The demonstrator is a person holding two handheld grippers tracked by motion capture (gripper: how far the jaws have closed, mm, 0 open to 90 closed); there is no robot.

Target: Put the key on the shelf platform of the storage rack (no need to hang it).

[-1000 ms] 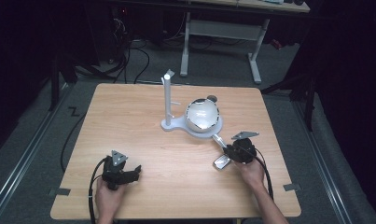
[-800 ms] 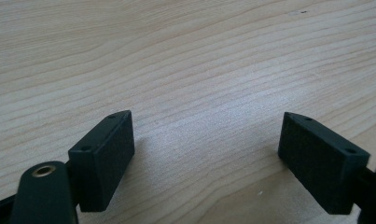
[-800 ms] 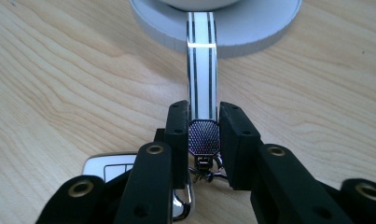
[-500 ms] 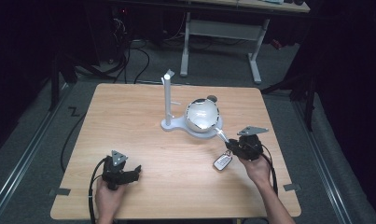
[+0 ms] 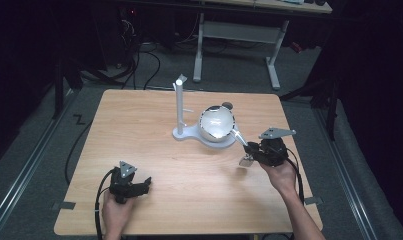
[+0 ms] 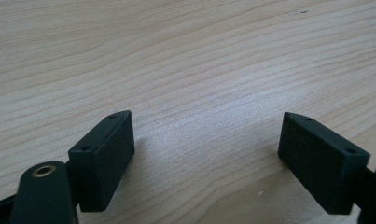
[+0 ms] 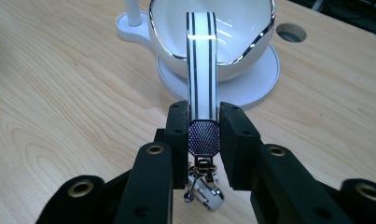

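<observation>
My right gripper (image 7: 204, 135) is shut on a keychain strap (image 7: 200, 56), white with black stripes and a dark mesh end piece. The strap points up toward a white bowl (image 7: 241, 37) with a chrome rim, and its tip overlaps the rim. A metal ring with a small silver piece (image 7: 202, 189) hangs below the jaws. In the high view the right gripper (image 5: 256, 150) sits just right of the bowl (image 5: 216, 122), strap (image 5: 239, 137) slanting toward it. The left gripper (image 5: 141, 184) rests near the table's front left; its jaws stand wide open over bare wood (image 6: 206, 144).
The bowl sits on a white stand base (image 7: 251, 88) with an upright post (image 5: 179, 102) to its left. A round hole (image 7: 291, 32) lies in the wooden table (image 5: 139, 125) behind the bowl. A desk frame and cables stand on the dark floor beyond.
The right gripper has lifted the keychain and moved it up toward the bowl, so the strap now reaches the rim. The left gripper has stayed put.
</observation>
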